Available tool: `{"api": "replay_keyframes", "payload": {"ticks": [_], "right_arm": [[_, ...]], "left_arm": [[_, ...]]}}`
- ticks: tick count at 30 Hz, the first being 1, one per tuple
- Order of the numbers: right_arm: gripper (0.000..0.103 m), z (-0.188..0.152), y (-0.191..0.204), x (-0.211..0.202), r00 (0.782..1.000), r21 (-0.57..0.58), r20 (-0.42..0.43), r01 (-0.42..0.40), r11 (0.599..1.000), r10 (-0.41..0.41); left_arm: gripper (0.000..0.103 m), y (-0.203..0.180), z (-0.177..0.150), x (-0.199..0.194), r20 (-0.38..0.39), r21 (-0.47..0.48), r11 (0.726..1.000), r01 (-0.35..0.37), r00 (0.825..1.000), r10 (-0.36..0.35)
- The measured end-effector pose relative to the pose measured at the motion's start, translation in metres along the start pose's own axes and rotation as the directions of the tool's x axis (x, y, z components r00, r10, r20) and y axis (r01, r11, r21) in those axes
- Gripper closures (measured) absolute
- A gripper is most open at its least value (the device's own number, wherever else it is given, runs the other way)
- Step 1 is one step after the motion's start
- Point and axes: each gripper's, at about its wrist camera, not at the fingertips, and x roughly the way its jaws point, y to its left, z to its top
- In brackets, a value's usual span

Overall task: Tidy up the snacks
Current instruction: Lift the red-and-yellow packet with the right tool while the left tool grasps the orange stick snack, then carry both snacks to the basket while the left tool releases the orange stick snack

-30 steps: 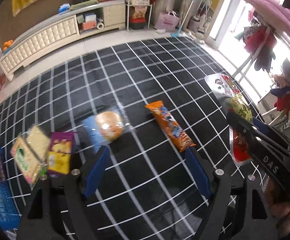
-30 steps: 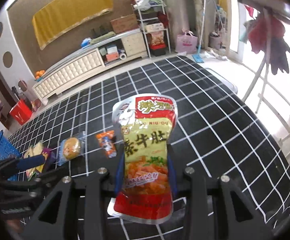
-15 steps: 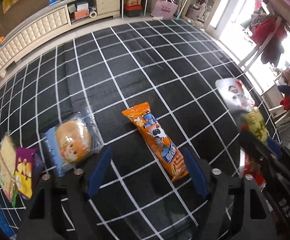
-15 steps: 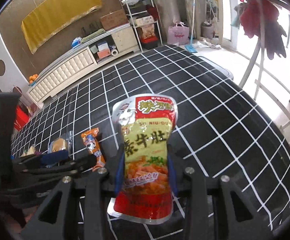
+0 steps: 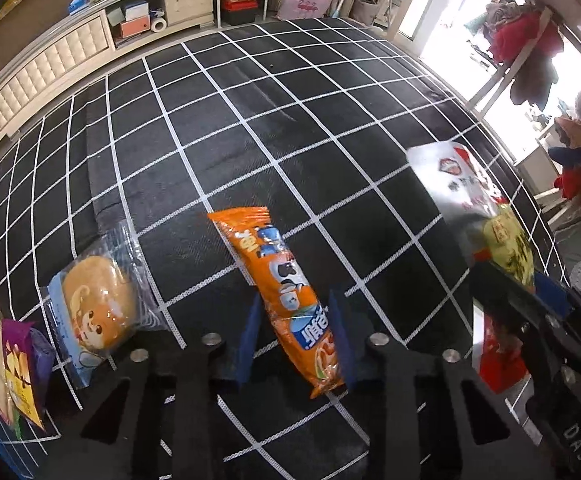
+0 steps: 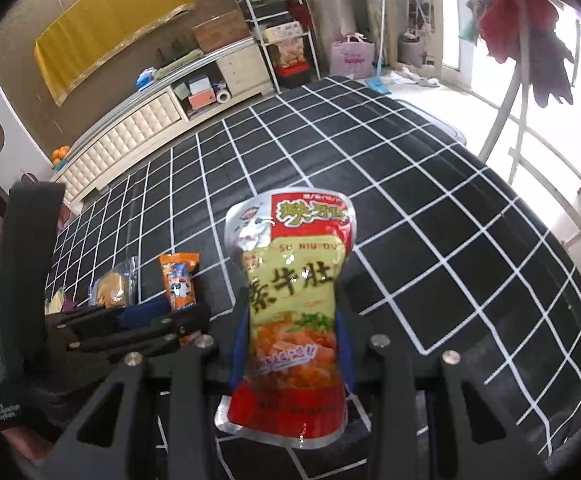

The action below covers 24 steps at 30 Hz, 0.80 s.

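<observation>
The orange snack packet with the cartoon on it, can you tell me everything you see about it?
The orange snack packet is a long, narrow, shiny wrapper with crimped ends, a blue-and-white cartoon character and white lettering. It lies flat and slantwise on the black cloth with white grid lines, beside a bagged round bun. Its near end sits between the blue pads of the left claw, whose jaws have just been closing around it; whether they already press it is unclear.

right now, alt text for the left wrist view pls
The left claw has just been closing around an orange snack packet on a black grid cloth. A bagged bun lies beside it.
</observation>
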Motion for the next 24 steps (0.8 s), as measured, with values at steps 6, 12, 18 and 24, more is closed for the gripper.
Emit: {"api": "replay_keyframes", "payload": {"ticks": [6,12,18,24], "right_arm": [[0.061,-0.001,0.007,-0.001,1.000,-0.010,-0.008,-0.026,1.000,0.026],[0.061,-0.003,0.021,-0.005,0.999,-0.050,-0.011,-0.036,0.998,0.035],[0.061,-0.008,0.058,-0.017,0.999,-0.155,-0.005,-0.037,0.987,0.036],[0.061,-0.012,0.101,-0.052,0.995,-0.213,0.020,-0.087,0.973,0.093]], "left_arm": [[0.082,0.010,-0.009,-0.009,0.018,0.003,1.000,-0.003,1.000,0.003],[0.085,0.023,-0.018,-0.032,0.062,0.005,1.000,0.005,0.998,-0.006],[0.086,0.046,-0.035,-0.067,0.099,-0.014,1.000,0.001,0.995,0.001],[0.086,0.069,-0.055,-0.115,0.162,-0.028,1.000,-0.004,0.987,0.008]]}}
